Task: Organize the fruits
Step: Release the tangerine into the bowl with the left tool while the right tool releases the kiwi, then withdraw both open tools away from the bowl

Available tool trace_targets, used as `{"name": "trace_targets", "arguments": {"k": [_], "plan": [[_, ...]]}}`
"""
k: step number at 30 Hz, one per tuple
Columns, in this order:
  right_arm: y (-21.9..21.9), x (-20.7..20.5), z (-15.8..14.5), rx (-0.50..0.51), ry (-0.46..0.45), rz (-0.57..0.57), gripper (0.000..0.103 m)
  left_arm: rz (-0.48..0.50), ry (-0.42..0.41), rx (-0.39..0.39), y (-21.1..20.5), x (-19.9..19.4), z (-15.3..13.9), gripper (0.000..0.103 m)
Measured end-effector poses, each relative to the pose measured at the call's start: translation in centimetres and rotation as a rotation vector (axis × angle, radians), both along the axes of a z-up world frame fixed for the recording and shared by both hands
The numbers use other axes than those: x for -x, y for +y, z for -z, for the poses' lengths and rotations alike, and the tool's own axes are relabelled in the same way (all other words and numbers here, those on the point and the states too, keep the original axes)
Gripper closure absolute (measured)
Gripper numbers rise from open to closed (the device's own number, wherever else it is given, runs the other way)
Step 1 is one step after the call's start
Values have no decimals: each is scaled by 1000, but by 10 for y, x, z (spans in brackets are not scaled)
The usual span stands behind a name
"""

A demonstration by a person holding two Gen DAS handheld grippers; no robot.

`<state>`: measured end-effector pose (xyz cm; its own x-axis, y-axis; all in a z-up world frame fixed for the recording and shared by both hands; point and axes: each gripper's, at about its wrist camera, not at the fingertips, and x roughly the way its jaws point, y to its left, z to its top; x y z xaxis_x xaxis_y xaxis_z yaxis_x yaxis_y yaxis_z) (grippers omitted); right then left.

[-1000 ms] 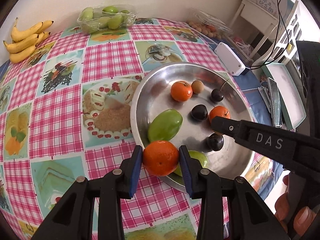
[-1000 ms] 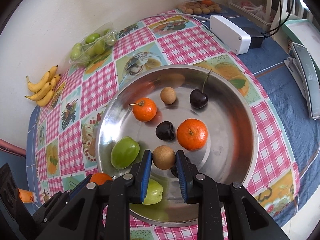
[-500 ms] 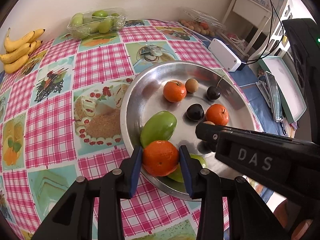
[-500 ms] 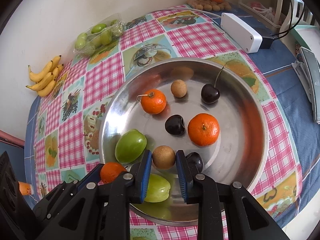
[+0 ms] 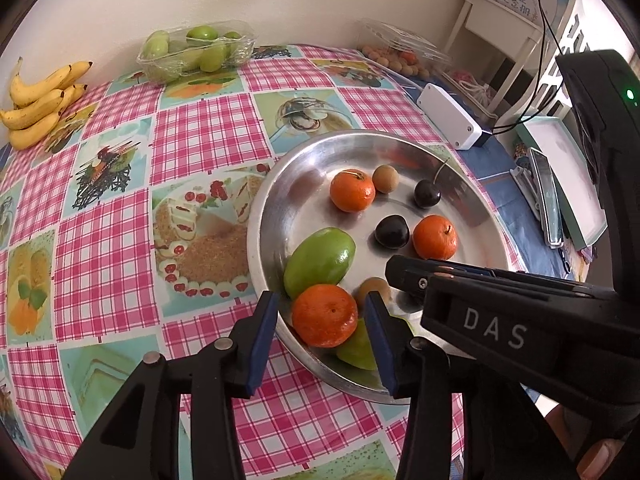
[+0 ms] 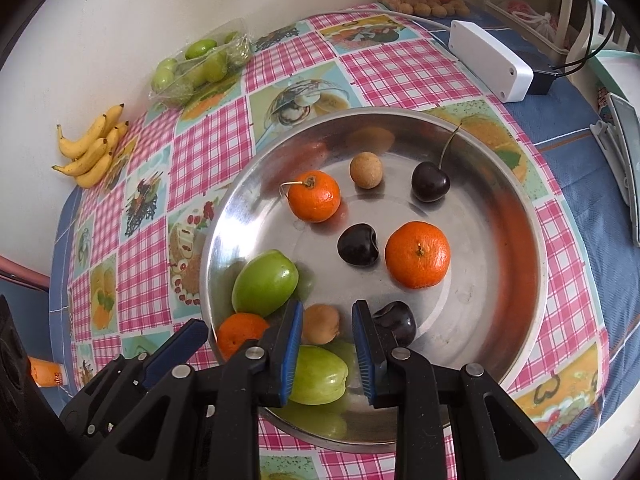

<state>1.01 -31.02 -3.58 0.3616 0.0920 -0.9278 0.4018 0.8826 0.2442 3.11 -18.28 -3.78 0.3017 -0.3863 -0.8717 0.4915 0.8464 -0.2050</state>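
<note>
Checked counter (image 5: pixel 100 248): bananas (image 5: pixel 38 100) far left; steel tray (image 6: pixel 520 240) centre. Left claw (image 5: pixel 322 334) gapes around tangerine (image 5: pixel 324 315) inside tray rim. Right claw (image 6: pixel 325 346), likewise parted, straddles longan (image 6: pixel 321 323); dark cherry (image 6: pixel 396 322), visible only from right wrist, adjoins.

Looking like a home dining corner: checked food-print tablecloth (image 5: pixel 200 136) covering a table against a plain wall, bananas (image 5: pixel 40 104) lying far left, white power strip (image 5: pixel 448 120) and white chair (image 5: pixel 504 36) sitting far right.
</note>
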Motion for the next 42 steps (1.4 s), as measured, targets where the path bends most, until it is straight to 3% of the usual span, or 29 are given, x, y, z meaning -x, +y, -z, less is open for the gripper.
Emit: {"name": "trace_targets", "arguments": {"k": [12, 19, 27, 28, 30, 32, 35, 42], "plan": [[-3, 2, -2, 1, -14, 16, 74, -164, 39, 15, 36, -19, -1, 56], [0, 0, -3, 3, -17, 2, 75, -354, 36, -76, 68, -33, 4, 56], [1, -3, -4, 10, -22, -14, 75, -464, 51, -75, 94, -41, 6, 56], [1, -3, -4, 15, -23, -16, 74, -470, 53, -78, 95, -41, 6, 52], [2, -4, -4, 24, -22, -21, 67, -480, 50, -85, 97, -41, 6, 42], [2, -4, -5, 33, -24, -21, 31, -486, 47, -92, 98, -41, 6, 40], [3, -5, -7, 35, -37, -26, 29, -508, 47, -102, 100, -41, 7, 30], [4, -7, -5, 65, -27, -42, 19, -583, 40, -137, 114, -43, 9, 21]]}}
